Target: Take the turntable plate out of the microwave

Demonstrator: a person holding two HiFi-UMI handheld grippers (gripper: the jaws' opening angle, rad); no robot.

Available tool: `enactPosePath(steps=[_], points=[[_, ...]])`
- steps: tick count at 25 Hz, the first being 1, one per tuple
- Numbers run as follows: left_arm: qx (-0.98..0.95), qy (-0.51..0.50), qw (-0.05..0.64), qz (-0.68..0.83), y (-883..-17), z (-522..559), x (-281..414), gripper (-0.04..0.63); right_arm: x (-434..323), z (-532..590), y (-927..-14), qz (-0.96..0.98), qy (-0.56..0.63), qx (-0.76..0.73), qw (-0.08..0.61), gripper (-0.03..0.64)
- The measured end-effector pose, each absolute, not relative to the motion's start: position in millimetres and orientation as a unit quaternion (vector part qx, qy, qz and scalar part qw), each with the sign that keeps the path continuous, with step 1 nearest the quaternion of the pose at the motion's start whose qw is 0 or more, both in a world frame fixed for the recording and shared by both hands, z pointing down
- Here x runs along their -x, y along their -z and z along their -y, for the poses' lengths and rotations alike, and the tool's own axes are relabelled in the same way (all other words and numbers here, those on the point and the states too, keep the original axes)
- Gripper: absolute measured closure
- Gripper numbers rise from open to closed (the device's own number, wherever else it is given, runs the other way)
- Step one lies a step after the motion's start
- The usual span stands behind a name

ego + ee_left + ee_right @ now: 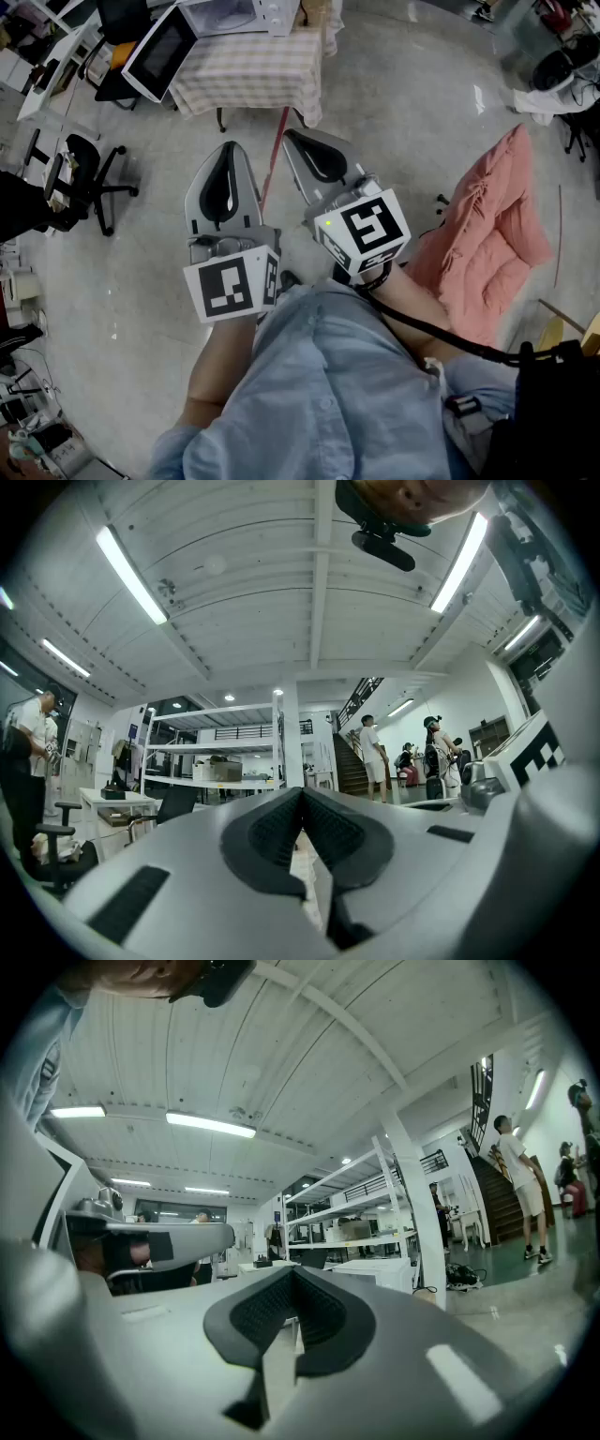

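Held side by side, the left gripper point(230, 150) and right gripper point(291, 138) each have jaws pressed together on nothing — the microwave point(225, 14), door point(159, 52) swung open, sits on the checked table point(248, 75) at eleven o'clock, its turntable plate hidden from view

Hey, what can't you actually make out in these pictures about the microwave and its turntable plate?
- Turntable plate: not visible in any view.
- Microwave interior: in the head view it is far off, small and cut by the top edge; only its open door reads clearly.
- Left gripper view: the shut left hand-held gripper fills the lower frame and hides what lies below it.
- Right gripper view: the shut right hand-held gripper does the same.
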State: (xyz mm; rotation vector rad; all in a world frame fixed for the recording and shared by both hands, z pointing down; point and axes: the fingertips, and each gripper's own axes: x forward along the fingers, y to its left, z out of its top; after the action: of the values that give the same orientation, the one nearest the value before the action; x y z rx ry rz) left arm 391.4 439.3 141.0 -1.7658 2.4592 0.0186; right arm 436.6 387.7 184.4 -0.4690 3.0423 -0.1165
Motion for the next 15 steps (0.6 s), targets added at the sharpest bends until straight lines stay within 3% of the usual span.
enactPosePath(steps=[15], points=[[0.571,0.001,0.041,-0.82,-150.8,-403.3,-416.0,0.588,-457.3,-360.2,-194.4,-0.99,0.068,0.122,0.035,0.615]])
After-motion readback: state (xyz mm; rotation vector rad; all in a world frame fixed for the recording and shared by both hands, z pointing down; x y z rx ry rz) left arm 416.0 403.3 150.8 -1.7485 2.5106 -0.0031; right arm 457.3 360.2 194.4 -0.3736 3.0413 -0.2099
